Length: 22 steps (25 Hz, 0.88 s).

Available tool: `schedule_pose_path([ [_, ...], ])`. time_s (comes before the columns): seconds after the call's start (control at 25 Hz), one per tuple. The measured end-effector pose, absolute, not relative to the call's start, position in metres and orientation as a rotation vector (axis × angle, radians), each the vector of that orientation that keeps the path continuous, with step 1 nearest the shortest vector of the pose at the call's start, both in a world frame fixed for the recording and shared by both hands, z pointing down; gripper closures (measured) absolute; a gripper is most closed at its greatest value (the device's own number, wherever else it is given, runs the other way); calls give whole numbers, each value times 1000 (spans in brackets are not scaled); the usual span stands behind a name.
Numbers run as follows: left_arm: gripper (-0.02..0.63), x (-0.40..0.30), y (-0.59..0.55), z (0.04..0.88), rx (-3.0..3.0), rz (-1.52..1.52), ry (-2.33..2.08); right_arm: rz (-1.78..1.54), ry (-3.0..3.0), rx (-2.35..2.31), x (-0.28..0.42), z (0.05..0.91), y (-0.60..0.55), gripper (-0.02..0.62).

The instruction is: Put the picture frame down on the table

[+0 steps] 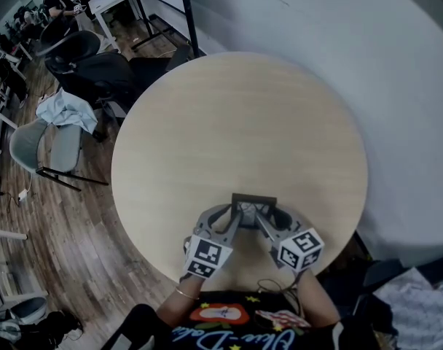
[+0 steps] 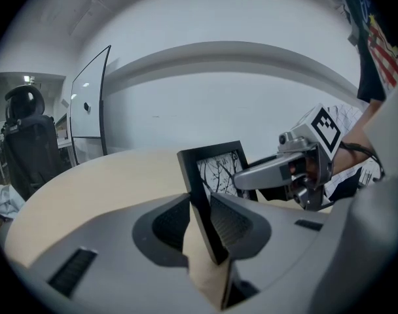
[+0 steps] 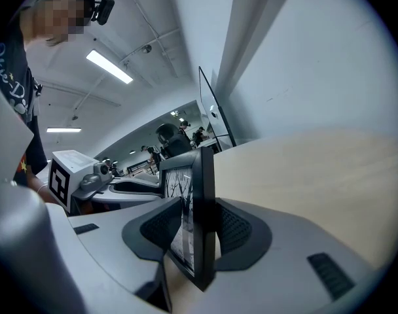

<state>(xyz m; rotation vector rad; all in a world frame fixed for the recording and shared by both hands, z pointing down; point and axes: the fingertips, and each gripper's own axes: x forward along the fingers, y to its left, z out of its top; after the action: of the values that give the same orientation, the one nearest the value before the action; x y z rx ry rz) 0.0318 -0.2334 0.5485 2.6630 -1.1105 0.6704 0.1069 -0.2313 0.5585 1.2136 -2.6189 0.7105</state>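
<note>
Right now, two claws hold one small black picture frame (image 1: 253, 203) between them. It stands up straight over the near side of the round, light wood desk (image 1: 236, 115), close to the person.

The left claw (image 2: 200, 222) pinches the frame's left edge. Its two dark, bumpy pads (image 2: 235, 222) press on the front and the back of that edge. The right claw (image 3: 198, 231) pinches the other edge the same way, with the thin black side of the frame squeezed between its pads.

Inside the frame is a white picture with bare black tree branches on it. The picture side is turned toward the person. The bottom of the frame is hidden behind the claws, so it is not clear if it touches the desk.

Each claw has a white cube with black square marks on it. The left cube (image 1: 207, 256) and the right cube (image 1: 302, 249) sit just in front of the person's dark shirt (image 1: 236, 323).

Left of the desk is a brown wood floor (image 1: 68, 246). On it stand a grey chair (image 1: 32, 148) and a black chair (image 1: 97, 71). A pale cloth (image 1: 65, 109) lies between them. Behind the desk is a plain white wall (image 1: 353, 49). Off to the left of the desk stands a whiteboard (image 2: 88, 106) in a black stand.
</note>
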Motion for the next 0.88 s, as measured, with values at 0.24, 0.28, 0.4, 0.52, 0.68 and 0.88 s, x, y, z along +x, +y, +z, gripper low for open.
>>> schedule_pose_path([
  [0.24, 522, 34, -239, 550, 2650, 668, -1112, 725, -2598, 1234, 110, 561, -236, 466],
  [0.28, 522, 34, -240, 550, 2646, 668, -1112, 725, -2594, 1235, 110, 561, -237, 466],
  [0.4, 522, 33, -243, 553, 2638, 664, -1107, 732, -2576, 1254, 110, 562, -240, 463],
  [0.52, 522, 33, -247, 554, 2627, 655, -1105, 716, -2562, 1260, 111, 564, -244, 460],
  [0.68, 522, 34, -250, 557, 2615, 648, -1103, 722, -2531, 1285, 113, 567, -246, 453],
  [0.88, 522, 34, -254, 559, 2602, 637, -1100, 693, -2500, 1315, 115, 568, -251, 445],
])
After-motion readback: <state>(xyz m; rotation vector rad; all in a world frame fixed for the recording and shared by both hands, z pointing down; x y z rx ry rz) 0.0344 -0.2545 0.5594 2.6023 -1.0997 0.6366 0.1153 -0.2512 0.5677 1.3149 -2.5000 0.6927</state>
